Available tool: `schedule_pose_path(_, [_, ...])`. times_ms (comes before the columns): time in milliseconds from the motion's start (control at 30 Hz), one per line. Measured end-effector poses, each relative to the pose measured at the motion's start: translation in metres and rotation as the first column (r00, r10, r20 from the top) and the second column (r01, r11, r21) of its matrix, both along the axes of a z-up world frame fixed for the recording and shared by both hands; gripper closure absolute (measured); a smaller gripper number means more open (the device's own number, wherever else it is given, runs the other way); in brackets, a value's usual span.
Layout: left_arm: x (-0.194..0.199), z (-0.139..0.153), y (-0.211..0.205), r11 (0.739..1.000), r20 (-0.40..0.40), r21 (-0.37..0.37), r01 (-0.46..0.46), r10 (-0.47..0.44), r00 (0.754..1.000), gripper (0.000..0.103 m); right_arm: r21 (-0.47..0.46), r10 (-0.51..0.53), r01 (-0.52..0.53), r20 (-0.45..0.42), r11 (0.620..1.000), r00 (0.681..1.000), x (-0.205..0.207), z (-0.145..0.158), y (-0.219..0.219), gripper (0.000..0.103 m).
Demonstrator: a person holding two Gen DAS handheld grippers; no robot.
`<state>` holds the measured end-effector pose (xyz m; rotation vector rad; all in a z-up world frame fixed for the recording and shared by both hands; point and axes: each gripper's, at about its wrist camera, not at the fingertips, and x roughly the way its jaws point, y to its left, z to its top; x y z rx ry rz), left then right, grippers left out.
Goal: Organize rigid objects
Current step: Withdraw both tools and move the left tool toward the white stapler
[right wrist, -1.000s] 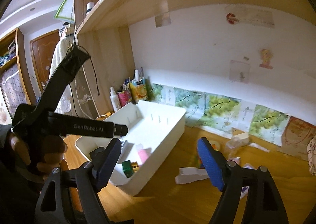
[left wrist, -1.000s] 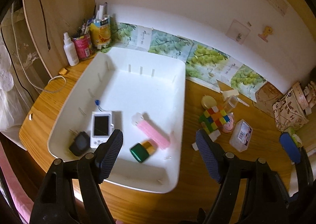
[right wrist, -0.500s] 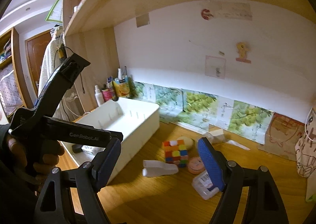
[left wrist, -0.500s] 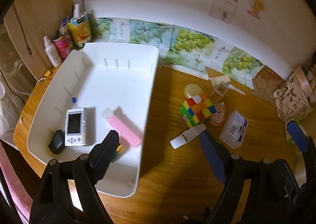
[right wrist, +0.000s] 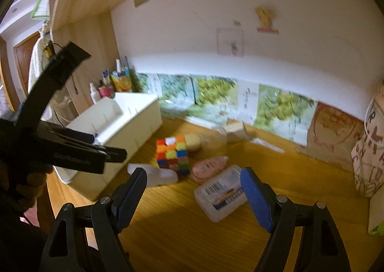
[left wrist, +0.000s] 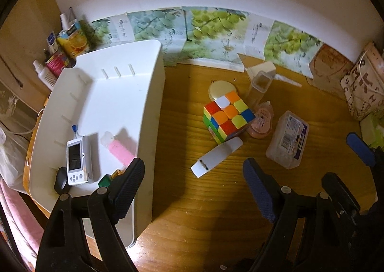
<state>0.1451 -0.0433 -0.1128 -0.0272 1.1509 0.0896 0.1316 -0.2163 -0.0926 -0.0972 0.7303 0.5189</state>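
Desk (left wrist: 192, 212) view shifted from white bin (left wrist: 115, 94) toward cube (left wrist: 226, 116); both tongs wide, empty.

My left gripper (left wrist: 194, 183) fills the bottom of its view, tilted steeply downward, jaws spread wide with nothing between the pads. My right gripper (right wrist: 194, 194) sits low in its own frame, jaws likewise wide apart and empty. At that frame's left edge my left hand (right wrist: 22, 183) grips the other tool's black handle.
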Motion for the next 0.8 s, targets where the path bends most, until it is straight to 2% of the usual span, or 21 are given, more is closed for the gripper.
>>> schedule_pose_path(233, [0.020, -0.015, -0.021, 0.998, -0.068, 0.051, 0.048, -0.044, 0.997, 0.017, -0.004, -0.030, 0.029, -0.078, 1.000, 0.996, 0.016, -0.023, -0.012, 0.022])
schedule_pose_path(467, [0.036, -0.036, -0.040, 0.986, -0.158, 0.114, 0.118, -0.099, 0.982, 0.017, -0.021, -0.060, 0.058, -0.148, 0.998, 0.987, 0.029, -0.044, -0.019, 0.022])
schedule_pose_path(800, [0.052, -0.063, -0.044, 0.981, -0.263, 0.109, 0.161, -0.128, 0.956, 0.017, 0.026, -0.105, 0.116, -0.257, 0.993, 0.961, 0.057, -0.067, -0.026, 0.022])
